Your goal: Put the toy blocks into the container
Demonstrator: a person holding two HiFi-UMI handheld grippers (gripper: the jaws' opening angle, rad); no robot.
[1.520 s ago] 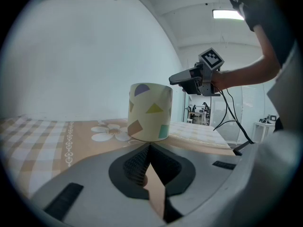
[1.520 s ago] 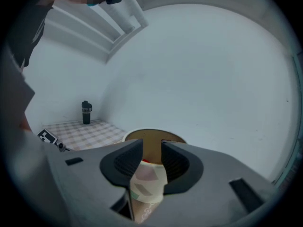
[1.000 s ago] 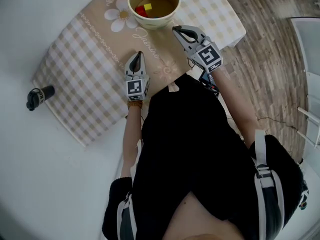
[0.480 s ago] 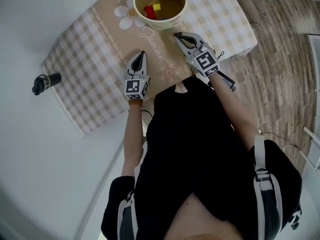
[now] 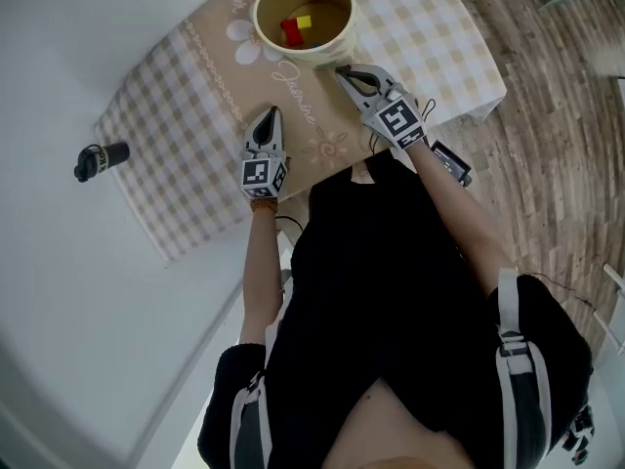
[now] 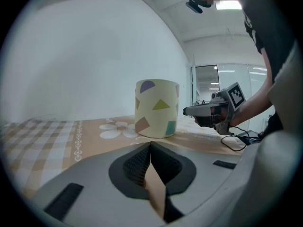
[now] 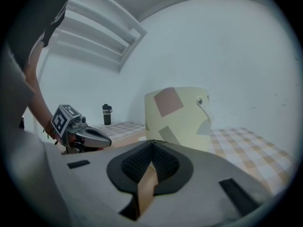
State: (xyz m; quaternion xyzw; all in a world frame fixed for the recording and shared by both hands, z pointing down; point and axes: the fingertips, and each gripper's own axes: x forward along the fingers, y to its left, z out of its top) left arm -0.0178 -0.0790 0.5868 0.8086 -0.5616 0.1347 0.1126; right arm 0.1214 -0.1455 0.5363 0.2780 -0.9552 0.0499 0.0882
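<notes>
A cream container (image 5: 337, 39) with coloured shapes stands at the far side of the table; in it lie a red block (image 5: 290, 33) and a yellow block (image 5: 304, 21). My left gripper (image 5: 270, 113) rests on the cloth in front of the container, shut with nothing in it. My right gripper (image 5: 342, 70) is close to the container's near right side, also shut and empty. The left gripper view shows the container (image 6: 157, 109) ahead and the right gripper (image 6: 213, 113) beside it. In the right gripper view the container (image 7: 179, 117) is close ahead, the left gripper (image 7: 78, 132) at left.
A beige checked cloth (image 5: 186, 115) with a flower print covers the table. A small black bottle (image 5: 101, 158) lies on the white surface at far left. A dark flat device (image 5: 451, 161) with cables is at the table's right edge, over a wooden floor (image 5: 547, 115).
The head view has shifted a little. Both grippers stay shut and keep about the same places in front of the container.
</notes>
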